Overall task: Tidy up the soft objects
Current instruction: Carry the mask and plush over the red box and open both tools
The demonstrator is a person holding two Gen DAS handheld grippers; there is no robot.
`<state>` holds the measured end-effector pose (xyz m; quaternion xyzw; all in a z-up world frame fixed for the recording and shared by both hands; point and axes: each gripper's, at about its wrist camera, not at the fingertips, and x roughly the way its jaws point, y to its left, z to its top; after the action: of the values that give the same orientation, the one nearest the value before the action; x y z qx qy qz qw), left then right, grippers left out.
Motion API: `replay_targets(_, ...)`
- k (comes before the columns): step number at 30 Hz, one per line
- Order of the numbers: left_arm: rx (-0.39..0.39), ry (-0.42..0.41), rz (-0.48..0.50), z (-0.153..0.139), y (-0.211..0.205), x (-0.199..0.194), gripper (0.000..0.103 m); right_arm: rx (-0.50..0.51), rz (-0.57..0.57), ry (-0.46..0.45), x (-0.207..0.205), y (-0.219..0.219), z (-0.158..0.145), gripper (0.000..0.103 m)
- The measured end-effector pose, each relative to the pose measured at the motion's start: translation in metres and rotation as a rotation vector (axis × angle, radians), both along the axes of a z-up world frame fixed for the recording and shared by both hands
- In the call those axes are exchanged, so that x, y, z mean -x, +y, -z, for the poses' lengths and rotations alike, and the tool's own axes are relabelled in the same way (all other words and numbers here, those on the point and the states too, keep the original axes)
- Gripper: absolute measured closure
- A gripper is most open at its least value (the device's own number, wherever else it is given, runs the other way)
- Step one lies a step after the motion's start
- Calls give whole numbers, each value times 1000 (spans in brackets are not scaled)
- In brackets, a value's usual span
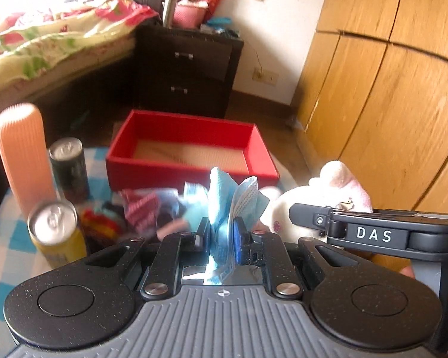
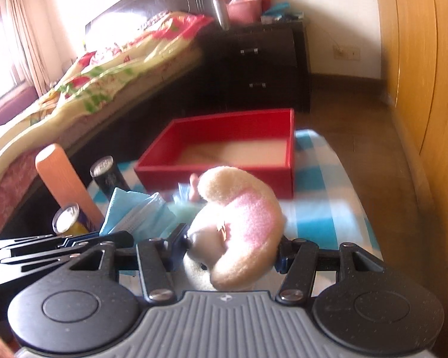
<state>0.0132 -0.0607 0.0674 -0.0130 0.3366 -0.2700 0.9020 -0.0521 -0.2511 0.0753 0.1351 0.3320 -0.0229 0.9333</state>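
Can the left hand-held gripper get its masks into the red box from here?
Probably yes. The left hand-held gripper is shut on the blue masks, the red box sits open-topped just ahead, and nothing stands between them.

Counts on and around the checked table

Two grippers: left gripper (image 1: 221,232), right gripper (image 2: 230,250). One bunch of blue face masks (image 1: 224,197), number of masks in it can't be told. One plush toy (image 2: 239,223). One red box (image 1: 191,155). Two drink cans: yellow can (image 1: 55,235), dark can (image 1: 70,170). One orange ribbed bottle (image 1: 22,155). One small heap of striped cloth pieces (image 1: 140,211), too blurred to count. One bed (image 2: 104,68), one dark nightstand (image 1: 191,65) with two drawers.
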Motion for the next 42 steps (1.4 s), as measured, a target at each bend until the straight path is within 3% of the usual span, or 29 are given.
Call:
replay_targets(7,20,-24,-27,-6,-4,-27,90,20,18,-59,-32,-5,-16,69)
replay_targets(21,37,-33,-63,-4,-15,-77,90,42,36,-60,-84,-21,-13,69)
replay_targets(28,29,-67,-70,-7,-26,-110,90,40,47,-106,-117,-30,-20,69)
replay_targets(35,-28,-56,-95,6,-44,-159,89,49,58,-71,-163,-38,2,69)
replay_targets(38,-44,-40,-110,15,-48,-173,82,60,71,-57,-181,-42,10,69)
replay_targets(42,-76,-60,-135,19,-52,-177,56,42,81,-36,-199,-48,16,63)
